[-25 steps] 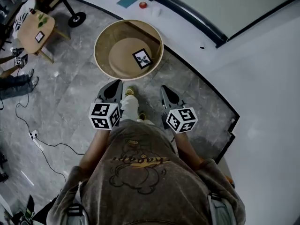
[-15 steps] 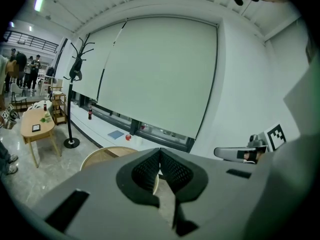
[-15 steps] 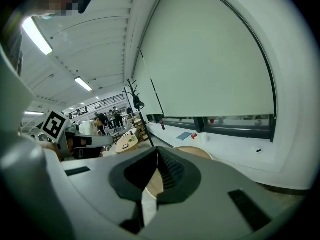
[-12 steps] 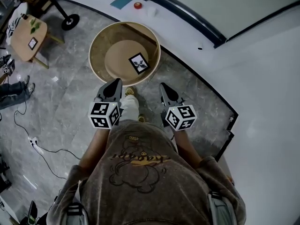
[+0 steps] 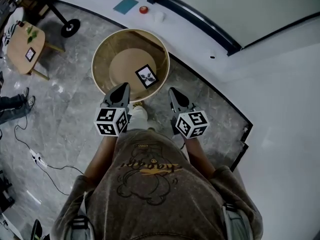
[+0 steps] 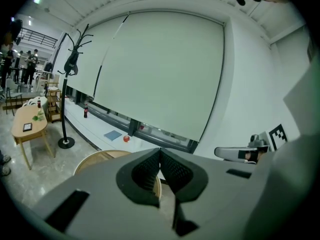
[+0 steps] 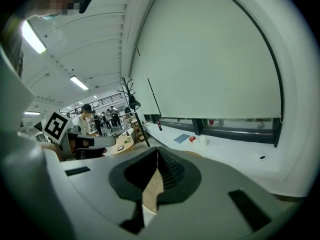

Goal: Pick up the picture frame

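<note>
A small black picture frame point(image 5: 146, 76) with a white mat lies flat on the round wooden table point(image 5: 100, 59), toward its near right side. My left gripper point(image 5: 122, 88) hangs at the table's near rim, shut with nothing in it. My right gripper point(image 5: 173, 92) is just right of the rim, also shut and empty. The frame lies a short way beyond and between both tips. In the left gripper view the jaws point(image 6: 160, 151) meet at the tip, with the table's edge point(image 6: 95, 158) below. The right gripper view shows closed jaws point(image 7: 157, 151) too; the frame is hidden there.
A small wooden side table point(image 5: 22, 46) stands at the far left beside a coat stand base point(image 5: 69, 28). A white raised ledge point(image 5: 200, 39) curves behind the round table, holding a blue sheet point(image 5: 125, 5) and a red object point(image 5: 143, 9). A cable point(image 5: 40, 156) trails on the floor at left.
The person has walked forward with both shut grippers. The round table and frame have come closer, and the left gripper's tip now reaches the table's near rim.
</note>
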The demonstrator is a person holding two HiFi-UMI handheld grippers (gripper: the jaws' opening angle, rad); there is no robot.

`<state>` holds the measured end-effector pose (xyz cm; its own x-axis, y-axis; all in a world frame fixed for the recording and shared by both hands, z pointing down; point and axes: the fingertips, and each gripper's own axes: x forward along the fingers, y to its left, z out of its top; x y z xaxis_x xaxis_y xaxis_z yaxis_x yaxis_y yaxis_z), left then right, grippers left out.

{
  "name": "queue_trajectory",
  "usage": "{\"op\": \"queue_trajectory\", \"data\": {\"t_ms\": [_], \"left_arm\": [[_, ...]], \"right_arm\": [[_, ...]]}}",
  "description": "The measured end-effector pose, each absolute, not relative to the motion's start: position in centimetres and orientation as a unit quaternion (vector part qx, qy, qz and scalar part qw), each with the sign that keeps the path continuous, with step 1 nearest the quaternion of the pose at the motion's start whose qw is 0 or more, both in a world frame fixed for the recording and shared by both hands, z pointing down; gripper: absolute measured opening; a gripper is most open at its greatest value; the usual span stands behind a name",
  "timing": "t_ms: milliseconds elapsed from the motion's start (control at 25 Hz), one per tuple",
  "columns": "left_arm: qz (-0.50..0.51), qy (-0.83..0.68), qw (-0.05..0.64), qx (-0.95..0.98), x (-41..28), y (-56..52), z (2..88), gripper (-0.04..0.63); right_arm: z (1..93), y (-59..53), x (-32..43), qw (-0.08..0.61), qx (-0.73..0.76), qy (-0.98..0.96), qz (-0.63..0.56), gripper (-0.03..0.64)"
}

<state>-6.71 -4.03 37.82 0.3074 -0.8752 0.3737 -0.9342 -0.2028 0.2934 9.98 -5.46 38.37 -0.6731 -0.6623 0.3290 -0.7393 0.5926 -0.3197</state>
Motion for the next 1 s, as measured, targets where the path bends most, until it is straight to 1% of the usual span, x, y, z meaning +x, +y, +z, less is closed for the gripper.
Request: {"op": "queue_trajectory", "data": {"t_ms": [640,1000], "left_arm": [[0.061,-0.562,0.236,0.790,-11.0,-13.7,36.9,0.018],[0.072,-0.546,0.232,0.802,-11.3,-17.5,36.9,0.018]], "right_arm": [[36.7,-14.5,5.2,0.084,0.415,-0.881,0.211,0.020],[36.3,-17.7,5.4,0.076,0.437,-0.871,0.213,0.020]]}}
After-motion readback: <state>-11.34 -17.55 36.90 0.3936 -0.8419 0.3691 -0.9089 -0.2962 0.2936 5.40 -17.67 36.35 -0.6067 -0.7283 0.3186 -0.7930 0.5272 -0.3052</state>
